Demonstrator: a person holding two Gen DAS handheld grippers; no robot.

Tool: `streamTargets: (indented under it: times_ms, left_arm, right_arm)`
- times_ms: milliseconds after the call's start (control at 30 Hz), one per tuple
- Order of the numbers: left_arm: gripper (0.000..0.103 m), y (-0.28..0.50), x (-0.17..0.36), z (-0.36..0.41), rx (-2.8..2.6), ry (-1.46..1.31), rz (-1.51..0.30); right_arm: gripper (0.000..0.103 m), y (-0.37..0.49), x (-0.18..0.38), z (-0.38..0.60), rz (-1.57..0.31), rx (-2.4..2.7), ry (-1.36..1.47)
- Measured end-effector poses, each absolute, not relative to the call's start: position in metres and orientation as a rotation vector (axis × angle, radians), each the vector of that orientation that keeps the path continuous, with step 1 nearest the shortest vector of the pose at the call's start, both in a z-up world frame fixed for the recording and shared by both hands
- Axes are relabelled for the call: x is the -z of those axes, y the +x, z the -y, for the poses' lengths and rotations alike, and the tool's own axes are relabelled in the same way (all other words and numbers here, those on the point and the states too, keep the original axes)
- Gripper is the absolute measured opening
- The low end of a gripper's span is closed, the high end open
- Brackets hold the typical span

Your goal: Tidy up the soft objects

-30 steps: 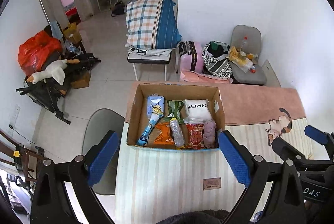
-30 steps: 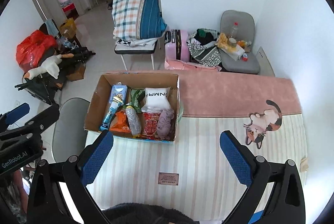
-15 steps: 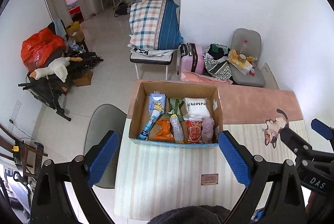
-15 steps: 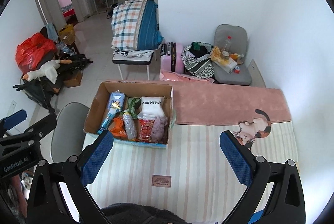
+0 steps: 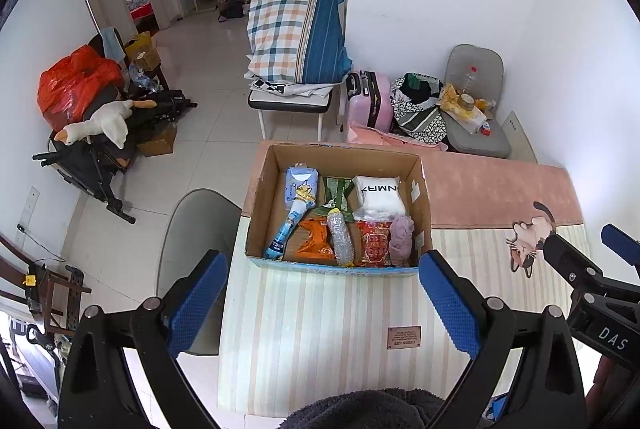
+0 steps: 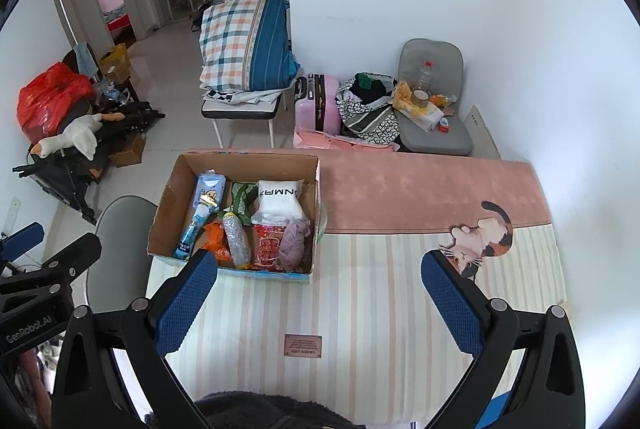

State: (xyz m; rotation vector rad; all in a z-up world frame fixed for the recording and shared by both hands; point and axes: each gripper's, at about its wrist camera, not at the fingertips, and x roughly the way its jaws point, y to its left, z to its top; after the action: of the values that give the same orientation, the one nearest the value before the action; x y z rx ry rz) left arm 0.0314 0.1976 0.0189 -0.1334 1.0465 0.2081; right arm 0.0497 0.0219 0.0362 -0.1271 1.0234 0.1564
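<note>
An open cardboard box (image 5: 422, 189) sits on the striped mat (image 5: 320, 329), at the mat's far left part where it meets a pink rug (image 5: 500, 189); inside the box lie the soft things and packets side by side. At the far right of the box a white pillow-like pack (image 5: 378, 195) with black lettering lies flat; just in front of it a mauve crumpled cloth (image 5: 401, 238) rests against the right wall, beside a red printed packet (image 5: 374, 243). In the middle a clear plastic bottle (image 5: 340, 237) lies lengthwise, touching an orange snack bag (image 5: 316, 241) and a green packet (image 5: 335, 191); along the left side a pale blue pack (image 5: 301, 183) and a blue tube-shaped item (image 5: 286, 231) lie end to end, though what the tube holds is too small to read.

The left gripper (image 5: 322, 303) hangs above the mat on the near side of the box, its blue-padded jaws spread wide with nothing between them; the right gripper (image 6: 320, 301) likewise hovers over the striped mat to the right of the box (image 6: 168, 197), jaws wide apart and empty. Each gripper's body shows at the edge of the other's view.

A cat-shaped cutout (image 6: 478, 241) lies at the seam of mat and rug, well apart from the box; a small brown label (image 6: 303, 346) sits on the mat near the lower edge; a dark fuzzy fabric (image 5: 360, 409) fills the bottom of both views. Beyond, a grey chair (image 5: 192, 241) stands beside the mat's left edge, and a plaid quilt (image 5: 292, 33) is piled on a bench.
</note>
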Motion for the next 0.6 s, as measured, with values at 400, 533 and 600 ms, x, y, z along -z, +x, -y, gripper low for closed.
streamTargets:
  times_ms: [400,533,600]
  left_arm:
    - [0.098,0.035,-0.01,-0.197,-0.205,-0.143,-1.063]
    - [0.098,0.035,-0.008,-0.195,-0.203,-0.148,-1.069]
    - [0.098,0.036,-0.007,-0.194,-0.204,-0.147,-1.071]
  right_arm:
    - [0.103,0.052,-0.033,-0.022,-1.034,-0.154,-0.126]
    - [0.103,0.053,-0.032,-0.023,-1.034,-0.152,-0.127]
    - [0.103,0.054,-0.032,-0.023,-1.031,-0.146,-0.132]
